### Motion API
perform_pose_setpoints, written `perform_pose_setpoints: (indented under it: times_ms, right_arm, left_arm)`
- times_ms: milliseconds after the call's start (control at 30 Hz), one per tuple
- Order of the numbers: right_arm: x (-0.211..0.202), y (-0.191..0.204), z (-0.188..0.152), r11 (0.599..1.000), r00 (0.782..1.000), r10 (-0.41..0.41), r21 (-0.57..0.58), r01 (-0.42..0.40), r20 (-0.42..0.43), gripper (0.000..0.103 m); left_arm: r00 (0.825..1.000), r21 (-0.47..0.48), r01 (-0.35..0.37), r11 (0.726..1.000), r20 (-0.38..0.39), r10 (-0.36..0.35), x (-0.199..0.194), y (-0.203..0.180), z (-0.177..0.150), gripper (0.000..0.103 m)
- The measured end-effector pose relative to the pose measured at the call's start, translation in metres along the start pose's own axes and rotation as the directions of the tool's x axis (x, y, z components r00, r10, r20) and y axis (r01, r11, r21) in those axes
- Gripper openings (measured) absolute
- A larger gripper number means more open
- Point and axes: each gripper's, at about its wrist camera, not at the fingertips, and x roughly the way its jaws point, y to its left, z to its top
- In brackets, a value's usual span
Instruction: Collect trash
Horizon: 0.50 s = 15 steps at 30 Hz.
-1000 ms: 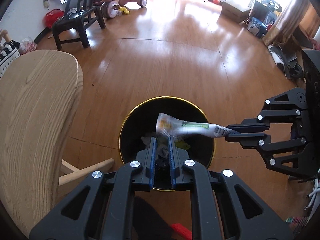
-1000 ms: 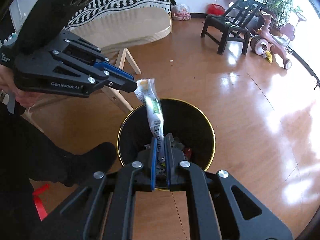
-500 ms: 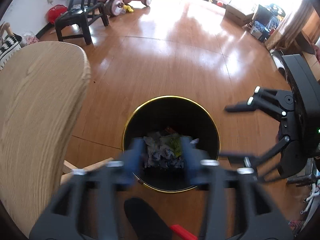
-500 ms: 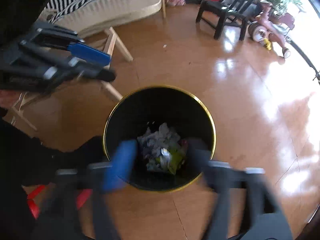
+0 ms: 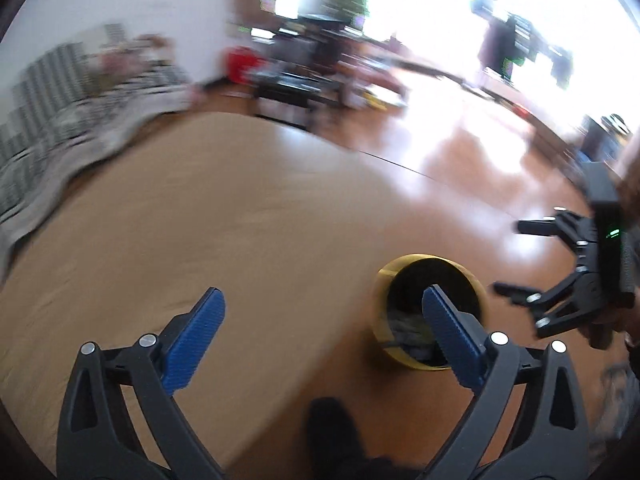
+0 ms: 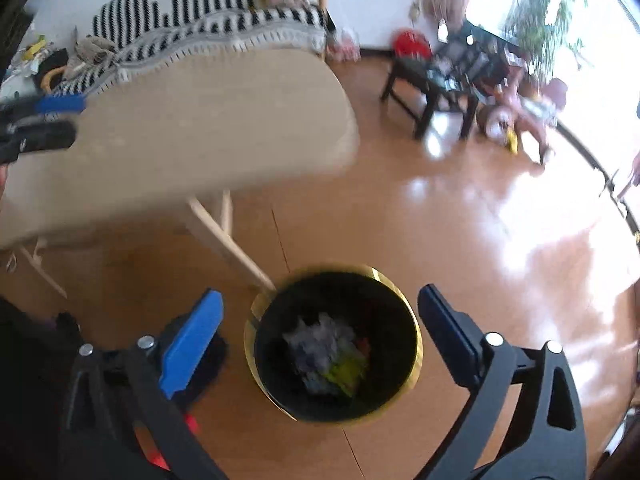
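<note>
Left wrist view, blurred: left gripper (image 5: pixel 320 306) jaws wide apart, nothing between them; gold-rimmed black trash bin (image 5: pixel 380 312) lower right of centre, right gripper (image 5: pixel 506 258) spread open at right edge.

Right wrist view: right gripper (image 6: pixel 320 306) spread, empty; bin (image 6: pixel 414 332) bottom centre, crumpled trash (image 6: pixel 326 354) inside; wooden table (image 6: pixel 180 132) upper left.

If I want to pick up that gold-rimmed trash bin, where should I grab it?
Probably its gold rim, from straight above: the trash bin stands upright and open-topped, so one finger of the open right claw could go inside, one outside.
</note>
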Motion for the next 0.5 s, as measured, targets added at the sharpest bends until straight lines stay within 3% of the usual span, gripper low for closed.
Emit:
perform_pose_setpoints:
  times_ms: [67, 100, 167, 300, 433, 500]
  right_arm:
    - [-0.008, 0.048, 0.037, 0.999, 0.998, 0.033, -0.02, -0.032, 0.046, 0.095]
    - [-0.011, 0.068, 0.05, 0.998, 0.997, 0.051, -0.029, -0.049, 0.064, 0.096]
    - [-0.015, 0.127, 0.086, 0.994, 0.99, 0.092, -0.064, -0.085, 0.104, 0.096]
    - [-0.015, 0.228, 0.138, 0.983, 0.975, 0.167, -0.103, -0.153, 0.144, 0.096]
    - [-0.002, 0.314, 0.171, 0.968, 0.962, 0.238, -0.113, -0.224, 0.137, 0.096]
    - [0.008, 0.348, 0.182, 0.965, 0.959, 0.251, -0.111, -0.238, 0.13, 0.096]
  left_arm:
    - [0.993, -0.043, -0.107, 0.993, 0.035, 0.108, -0.032, 0.042, -0.012, 0.096]
    - [0.98, -0.083, -0.19, 0.978, 0.047, 0.194, -0.056, 0.072, -0.024, 0.096]
    - [0.953, -0.137, -0.29, 0.947, 0.05, 0.299, -0.089, 0.114, -0.042, 0.096]
    - [0.871, -0.224, -0.479, 0.849, -0.001, 0.491, -0.151, 0.189, -0.088, 0.096]
    - [0.814, -0.308, -0.57, 0.761, -0.084, 0.575, -0.18, 0.245, -0.131, 0.096]
    - [0.8, -0.349, -0.588, 0.73, -0.122, 0.587, -0.185, 0.265, -0.148, 0.096]
